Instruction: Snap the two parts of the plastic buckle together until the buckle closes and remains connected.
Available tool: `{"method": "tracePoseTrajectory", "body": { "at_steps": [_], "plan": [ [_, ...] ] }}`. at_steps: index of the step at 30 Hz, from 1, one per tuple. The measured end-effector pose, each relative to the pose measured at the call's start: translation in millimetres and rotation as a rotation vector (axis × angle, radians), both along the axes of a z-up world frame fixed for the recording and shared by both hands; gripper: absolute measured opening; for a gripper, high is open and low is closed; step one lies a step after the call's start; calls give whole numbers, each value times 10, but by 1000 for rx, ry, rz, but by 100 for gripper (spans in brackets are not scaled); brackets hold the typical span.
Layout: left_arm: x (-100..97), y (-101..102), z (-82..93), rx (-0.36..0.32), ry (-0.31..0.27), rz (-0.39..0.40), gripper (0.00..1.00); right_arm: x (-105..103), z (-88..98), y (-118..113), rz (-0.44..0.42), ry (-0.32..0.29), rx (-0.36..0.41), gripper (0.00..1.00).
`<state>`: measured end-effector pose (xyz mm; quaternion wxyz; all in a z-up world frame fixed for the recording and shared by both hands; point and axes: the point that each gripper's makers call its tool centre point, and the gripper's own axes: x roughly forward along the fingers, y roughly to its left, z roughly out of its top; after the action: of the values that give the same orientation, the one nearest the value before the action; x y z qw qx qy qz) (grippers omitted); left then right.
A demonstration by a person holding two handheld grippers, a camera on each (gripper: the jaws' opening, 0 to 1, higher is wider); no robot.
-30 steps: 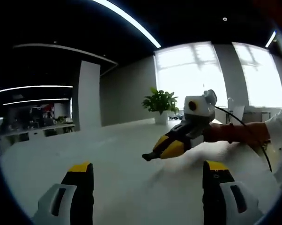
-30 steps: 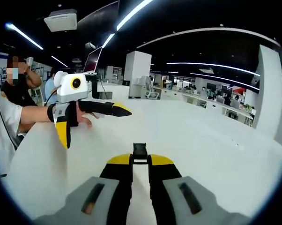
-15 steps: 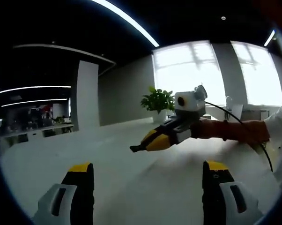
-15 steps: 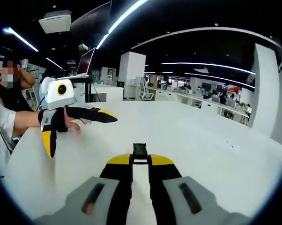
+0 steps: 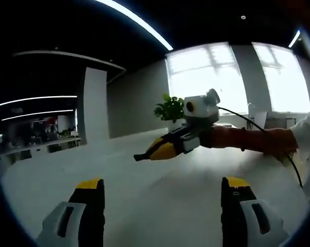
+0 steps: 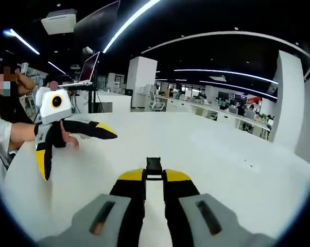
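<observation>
Right fingers: at the bottom centre of the right gripper view, the right gripper (image 6: 153, 172) has its jaws drawn almost together, clamped on a small black buckle part (image 6: 153, 164) that sticks out past the yellow tips.
Left fingers: at the bottom of the left gripper view, the left gripper (image 5: 157, 193) stands spread wide, with nothing between the jaws.
Buckle axis: the held part runs along the jaws and points forward and up the frame, out over the white table (image 6: 222, 154).
Nearer hand: the right one already has this half; the left is the free one.
Second half: I cannot find it on the table in either view.
Across the gap: the right gripper crosses the middle of the left gripper view, tips pointing to the frame's left, well apart from the left jaws.
Judgement: mating cannot begin until the left picks up the other half.
</observation>
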<state>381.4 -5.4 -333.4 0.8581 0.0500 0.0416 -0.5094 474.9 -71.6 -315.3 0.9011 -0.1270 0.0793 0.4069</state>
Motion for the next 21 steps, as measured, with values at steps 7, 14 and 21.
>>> {"method": "tracePoseTrajectory", "body": {
  "at_steps": [7,14,21],
  "plan": [
    [41,25,9,-3,6,5,96,48,20,49,3,-9,-11,10],
    [155,48,2,15,0,4,92,133,54,51,-12,-5,11,10],
    [244,66,17,5,6,6,93,170,11,110,-6,7,7,10]
  ]
}}
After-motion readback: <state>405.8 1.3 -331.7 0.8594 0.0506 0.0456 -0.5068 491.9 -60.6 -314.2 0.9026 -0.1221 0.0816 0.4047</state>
